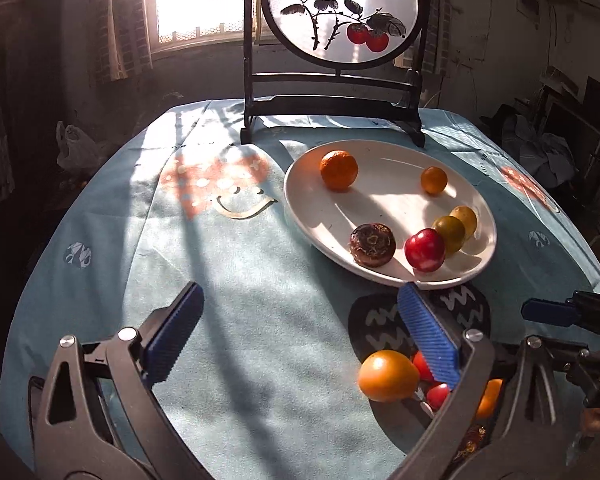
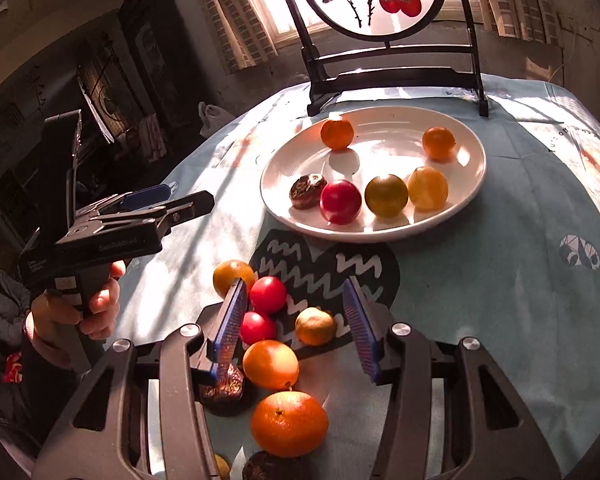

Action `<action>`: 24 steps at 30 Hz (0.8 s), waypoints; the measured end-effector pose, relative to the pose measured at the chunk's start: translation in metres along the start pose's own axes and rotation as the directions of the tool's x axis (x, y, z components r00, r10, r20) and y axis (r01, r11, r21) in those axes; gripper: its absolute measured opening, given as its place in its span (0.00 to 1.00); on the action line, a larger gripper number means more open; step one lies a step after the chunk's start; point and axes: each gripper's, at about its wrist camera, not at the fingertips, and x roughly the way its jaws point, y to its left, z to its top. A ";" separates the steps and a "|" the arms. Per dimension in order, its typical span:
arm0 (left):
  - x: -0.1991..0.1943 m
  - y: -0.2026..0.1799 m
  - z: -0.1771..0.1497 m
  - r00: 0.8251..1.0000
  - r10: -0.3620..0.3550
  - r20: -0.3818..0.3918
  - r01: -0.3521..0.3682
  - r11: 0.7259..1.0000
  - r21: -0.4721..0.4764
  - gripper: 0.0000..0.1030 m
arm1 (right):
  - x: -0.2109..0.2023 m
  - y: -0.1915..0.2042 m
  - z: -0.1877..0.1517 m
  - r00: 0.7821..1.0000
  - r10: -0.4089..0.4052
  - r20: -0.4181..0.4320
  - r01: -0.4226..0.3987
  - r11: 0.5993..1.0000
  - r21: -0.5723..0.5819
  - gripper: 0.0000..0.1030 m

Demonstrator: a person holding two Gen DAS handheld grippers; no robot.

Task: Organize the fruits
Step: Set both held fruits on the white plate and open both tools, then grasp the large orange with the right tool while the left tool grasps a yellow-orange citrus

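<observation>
A white plate (image 2: pixel 452 216) holds several fruits: two oranges, a red plum (image 2: pixel 340 202), a green and a yellow fruit, and a dark brown fruit (image 2: pixel 307 191). The plate also shows in the left wrist view (image 1: pixel 308 224). Loose fruits lie on the cloth near me: a yellow-orange fruit (image 2: pixel 233 277), two red plums (image 2: pixel 268 294), a small tan fruit (image 2: pixel 315 326) and two oranges (image 2: pixel 289 423). My right gripper (image 2: pixel 296 320) is open and empty, low over this pile. My left gripper (image 1: pixel 300 320) is open and empty, left of the pile; an orange fruit (image 1: pixel 388 376) lies beside its right finger.
A black stand with a round painted screen (image 1: pixel 340 12) stands at the table's far edge behind the plate. The table has a light blue cloth (image 1: pixel 220 280) with a dark printed patch (image 2: pixel 324 268). The left gripper and the hand holding it show in the right wrist view (image 2: pixel 120 236).
</observation>
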 end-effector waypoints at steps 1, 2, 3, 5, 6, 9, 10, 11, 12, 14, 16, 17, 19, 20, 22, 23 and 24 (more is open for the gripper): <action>-0.001 0.002 -0.002 1.000 0.005 -0.003 -0.005 1.000 -0.004 0.96 | -0.001 0.001 -0.005 1.000 0.005 -0.016 -0.005 1.000 -0.003 0.49; -0.002 0.003 -0.003 1.000 0.007 -0.002 -0.007 1.000 -0.007 0.96 | -0.002 0.002 -0.011 0.999 0.002 -0.032 -0.002 1.000 -0.010 0.49; -0.003 0.003 -0.004 1.000 0.008 -0.001 -0.008 1.000 -0.010 0.96 | -0.003 0.003 -0.015 0.999 -0.008 -0.051 0.007 1.000 -0.020 0.49; -0.005 0.003 -0.006 1.000 0.005 0.001 -0.005 1.000 -0.007 0.96 | -0.004 0.006 -0.025 0.996 -0.011 -0.086 0.007 0.999 -0.046 0.49; -0.005 0.003 -0.006 1.000 0.004 0.003 -0.004 1.000 -0.005 0.96 | -0.004 0.007 -0.029 0.995 -0.010 -0.100 0.004 0.998 -0.058 0.49; -0.006 0.001 -0.008 1.000 0.017 0.003 -0.017 1.000 0.006 0.96 | -0.007 0.010 -0.039 0.993 -0.010 -0.115 0.001 0.997 -0.075 0.49; -0.005 0.001 -0.009 1.000 0.018 0.000 -0.018 1.000 0.006 0.96 | -0.007 0.011 -0.041 0.992 -0.006 -0.123 -0.003 0.997 -0.078 0.49; -0.004 0.001 -0.009 1.000 0.018 -0.005 -0.018 1.000 0.007 0.96 | -0.007 0.011 -0.043 0.992 -0.008 -0.129 -0.002 0.997 -0.079 0.49; -0.002 0.001 -0.010 1.000 0.019 -0.010 -0.019 1.000 0.008 0.96 | -0.007 0.011 -0.044 0.991 -0.015 -0.132 0.004 0.997 -0.080 0.49; -0.002 0.002 -0.011 1.000 0.026 -0.014 -0.026 1.000 0.009 0.96 | -0.006 0.011 -0.045 0.990 -0.022 -0.140 0.010 0.996 -0.085 0.49; -0.002 0.002 -0.011 1.000 0.026 -0.014 -0.026 1.000 0.009 0.96 | -0.006 0.011 -0.047 0.989 -0.025 -0.146 0.012 0.996 -0.088 0.49; -0.002 0.002 -0.011 1.000 0.028 -0.014 -0.027 1.000 0.008 0.96 | -0.006 0.011 -0.048 0.988 -0.026 -0.149 0.013 0.996 -0.091 0.49; -0.002 0.002 -0.013 0.999 0.030 -0.015 -0.030 1.000 0.007 0.96 | -0.006 0.010 -0.049 0.987 -0.031 -0.155 0.017 0.996 -0.091 0.49; -0.001 0.003 -0.013 0.999 0.031 -0.017 -0.031 1.000 0.006 0.96 | -0.006 0.009 -0.050 0.987 -0.034 -0.159 0.020 0.996 -0.089 0.49; -0.001 0.003 -0.014 0.999 0.030 -0.022 -0.030 1.000 0.005 0.96 | -0.004 0.009 -0.051 0.986 -0.031 -0.166 0.016 0.996 -0.089 0.49; -0.001 0.004 -0.015 0.999 0.030 -0.023 -0.030 1.000 0.005 0.96 | -0.003 0.010 -0.052 0.985 -0.036 -0.171 0.020 0.995 -0.095 0.49; -0.001 0.004 -0.016 0.999 0.030 -0.024 -0.030 1.000 0.005 0.96 | -0.001 0.011 -0.053 0.983 -0.036 -0.180 0.019 0.995 -0.101 0.49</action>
